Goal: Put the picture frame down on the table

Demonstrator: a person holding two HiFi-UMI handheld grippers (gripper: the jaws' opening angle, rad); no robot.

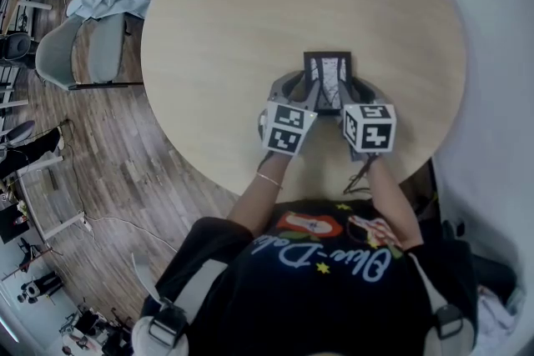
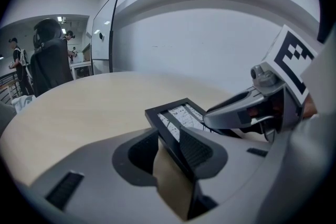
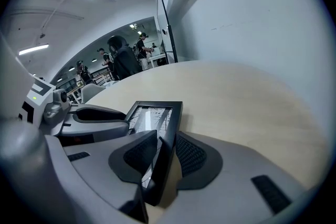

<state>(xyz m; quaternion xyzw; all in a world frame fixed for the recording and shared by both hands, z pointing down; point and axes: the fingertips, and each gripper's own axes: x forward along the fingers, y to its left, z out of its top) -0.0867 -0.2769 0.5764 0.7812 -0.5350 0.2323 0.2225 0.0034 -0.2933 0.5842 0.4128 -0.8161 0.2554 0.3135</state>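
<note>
While both tools are clamped on the same object, this step reads as a two-handed lowering. In the left gripper view, the left gripper (image 2: 170,152) is clenched on the near left side of the picture frame (image 2: 176,115). The black rail runs between its ribbed pads and presses against the inner one. In the right gripper view, the right gripper (image 3: 165,157) bites the opposite side rail the same way, its pads close on either side. In the head view the frame sits between the two grippers, a little below and right of the picture's centre. It is over the round wooden table (image 1: 250,12), on the part nearest the person.

To do this well, I judge that both hands should sink together at one pace, so the frame neither twists nor slips in the pads. One end should meet the wood gently before the rest follows. The jaws should let go only once the table carries the weight, then draw back toward the person.

The frame's long axis runs away from the person, toward the top of the head view, and its printed face is turned upward. Whether any part of it touches the wood cannot be told from these views
</note>
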